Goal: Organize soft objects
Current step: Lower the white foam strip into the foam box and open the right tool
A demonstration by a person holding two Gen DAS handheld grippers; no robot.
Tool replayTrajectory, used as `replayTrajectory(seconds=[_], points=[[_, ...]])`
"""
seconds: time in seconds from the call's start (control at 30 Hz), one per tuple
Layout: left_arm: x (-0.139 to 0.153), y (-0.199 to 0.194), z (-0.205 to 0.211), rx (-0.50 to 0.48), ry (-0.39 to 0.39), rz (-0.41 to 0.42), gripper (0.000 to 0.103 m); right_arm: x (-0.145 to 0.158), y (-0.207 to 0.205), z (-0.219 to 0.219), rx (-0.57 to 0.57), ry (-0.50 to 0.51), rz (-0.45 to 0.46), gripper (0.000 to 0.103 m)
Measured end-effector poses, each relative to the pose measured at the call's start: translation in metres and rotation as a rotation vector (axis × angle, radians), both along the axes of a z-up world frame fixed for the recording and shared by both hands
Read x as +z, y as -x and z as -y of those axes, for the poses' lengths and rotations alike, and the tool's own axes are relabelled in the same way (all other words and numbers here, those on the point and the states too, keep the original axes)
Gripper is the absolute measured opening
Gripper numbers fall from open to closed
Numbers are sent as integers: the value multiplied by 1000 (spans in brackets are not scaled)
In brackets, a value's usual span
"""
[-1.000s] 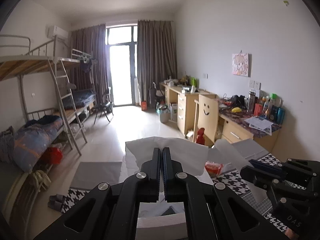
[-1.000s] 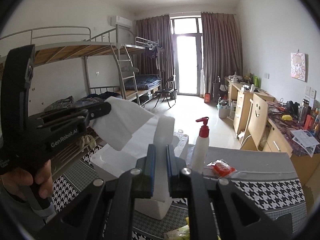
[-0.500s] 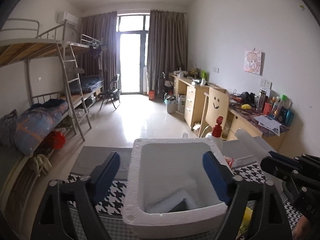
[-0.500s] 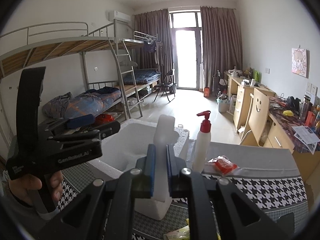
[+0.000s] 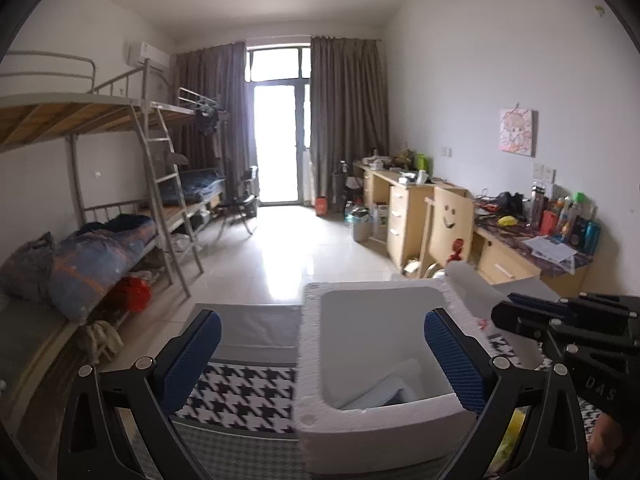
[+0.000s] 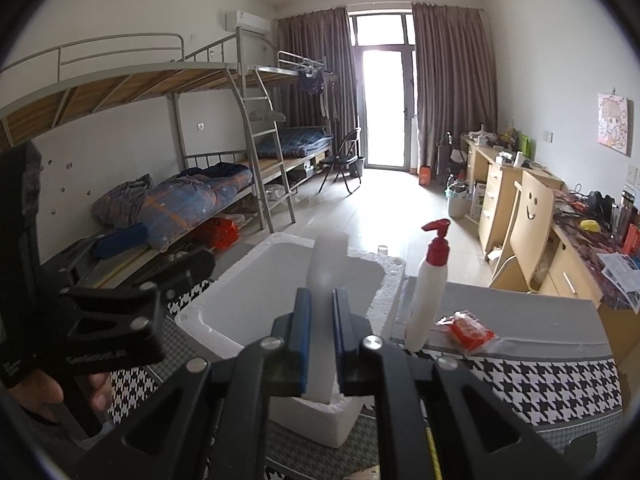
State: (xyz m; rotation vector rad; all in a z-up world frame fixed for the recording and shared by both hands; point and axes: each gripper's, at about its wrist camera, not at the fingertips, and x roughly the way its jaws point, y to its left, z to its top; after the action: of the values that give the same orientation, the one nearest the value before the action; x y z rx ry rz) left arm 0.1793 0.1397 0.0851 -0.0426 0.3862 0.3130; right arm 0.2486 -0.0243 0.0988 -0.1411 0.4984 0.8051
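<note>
Nearest the right wrist camera, the right gripper (image 6: 321,340) pinches a white foam strip (image 6: 325,280) between its blue pads, the strip standing upright over the near wall of the white foam box (image 6: 280,292). The left gripper (image 5: 320,354) is spread wide and empty, its pads (image 5: 191,354) straddling the box's left wall (image 5: 310,360) above the houndstooth-covered table (image 5: 240,394); folded white material (image 5: 384,392) lies inside the box. Beyond, a red-capped pump bottle (image 6: 430,284) and a red packet (image 6: 466,326) sit towards the table's far edge.
</note>
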Motion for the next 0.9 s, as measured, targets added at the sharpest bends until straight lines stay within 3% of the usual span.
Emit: replayTrajectory(seconds=[0.9], points=[[-14, 20, -26, 73, 20, -10, 102, -28, -18, -44, 54, 62, -107, 16]])
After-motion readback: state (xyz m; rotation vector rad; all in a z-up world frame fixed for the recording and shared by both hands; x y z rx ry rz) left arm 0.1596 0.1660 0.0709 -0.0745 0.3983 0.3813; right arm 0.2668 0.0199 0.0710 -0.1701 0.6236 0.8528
